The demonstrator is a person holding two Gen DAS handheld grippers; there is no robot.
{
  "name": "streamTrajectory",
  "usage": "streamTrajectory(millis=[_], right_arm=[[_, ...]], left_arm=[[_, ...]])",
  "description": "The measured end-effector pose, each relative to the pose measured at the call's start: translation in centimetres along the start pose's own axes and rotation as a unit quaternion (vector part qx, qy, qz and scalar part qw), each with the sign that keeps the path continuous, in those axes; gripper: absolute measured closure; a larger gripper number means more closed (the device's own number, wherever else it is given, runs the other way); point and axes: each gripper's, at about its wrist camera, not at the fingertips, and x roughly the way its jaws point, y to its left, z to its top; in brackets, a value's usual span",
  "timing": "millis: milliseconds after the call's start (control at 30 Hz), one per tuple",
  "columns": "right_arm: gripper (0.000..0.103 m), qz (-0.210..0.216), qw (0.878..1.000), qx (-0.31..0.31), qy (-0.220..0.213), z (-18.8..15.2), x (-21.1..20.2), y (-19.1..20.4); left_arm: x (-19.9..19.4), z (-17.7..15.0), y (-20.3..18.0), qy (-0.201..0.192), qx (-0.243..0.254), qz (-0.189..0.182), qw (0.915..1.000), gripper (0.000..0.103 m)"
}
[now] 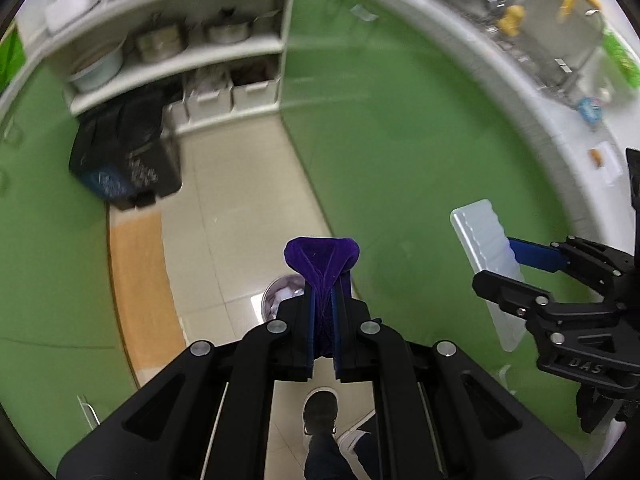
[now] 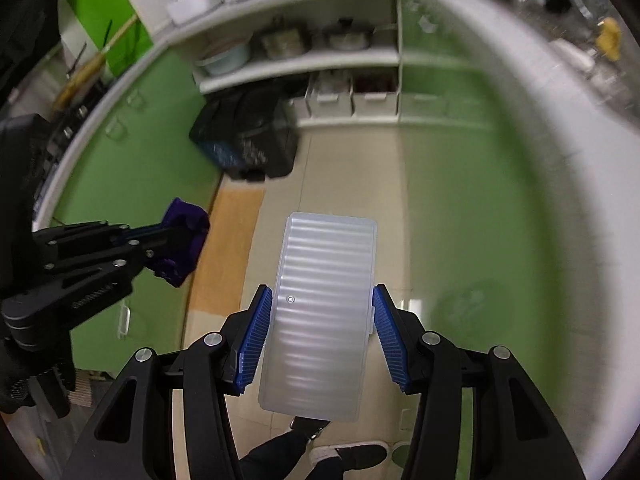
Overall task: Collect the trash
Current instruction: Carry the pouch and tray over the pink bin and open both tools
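My left gripper [image 1: 322,280] is shut on a purple crumpled cloth [image 1: 320,258], held above the tiled floor. It also shows at the left of the right wrist view [image 2: 182,246]. My right gripper [image 2: 322,328] is shut on a translucent ribbed plastic tray [image 2: 324,308], gripped by its long sides between the blue pads [image 2: 256,340]. The tray also shows in the left wrist view [image 1: 488,256], to the right of the cloth. A small round bin [image 1: 280,294] with white trash inside sits on the floor just below my left gripper, partly hidden by it.
Green cabinet doors [image 1: 400,128] line both sides of the narrow kitchen aisle. A black bin with a bag [image 1: 124,152] stands at the far end under white shelves with pots [image 1: 224,30]. A tan mat [image 1: 140,280] lies on the floor. The person's shoe [image 1: 320,412] is below.
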Motion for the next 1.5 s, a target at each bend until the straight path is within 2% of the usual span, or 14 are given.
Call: streamTrajectory(millis=[300, 567, 667, 800, 867, 1100, 1367, 1500], right_arm=[[0.053, 0.011, 0.998, -0.009, 0.058, -2.2, 15.1, 0.3], [0.053, 0.025, 0.994, -0.015, 0.106, -5.4, 28.2, -0.5], [0.053, 0.025, 0.993, -0.020, 0.117, -6.2, 31.9, -0.7], [0.049, 0.018, 0.992, -0.022, 0.122, -7.6, 34.6, -1.1], [0.013, 0.013, 0.993, -0.021, 0.119, -7.9, 34.9, -1.4], [0.008, -0.010, 0.994, 0.005, 0.112, -8.7, 33.7, -2.9], [0.007, -0.050, 0.993, 0.042, 0.103, -10.1, 28.7, -5.3], [0.007, -0.055, 0.992, 0.063, 0.098, -11.2, 27.1, -6.2]], left_arm=[[12.9, -5.4, 6.6, 0.049, -0.045, 0.000, 0.9978, 0.097], [21.3, -9.2, 9.7, 0.068, -0.071, -0.003, 0.9952, 0.097], [23.9, -10.6, 10.6, 0.076, -0.077, -0.003, 0.9941, 0.097], [26.5, -11.9, 11.5, 0.085, -0.078, -0.005, 0.9933, 0.097], [27.3, -12.0, 11.7, 0.089, -0.078, -0.006, 0.9930, 0.097], [28.4, -11.8, 10.3, 0.100, -0.066, -0.016, 0.9927, 0.097], [29.8, -10.3, 7.3, 0.109, -0.044, -0.036, 0.9924, 0.097], [31.3, -9.8, 5.9, 0.113, -0.035, -0.046, 0.9919, 0.097]])
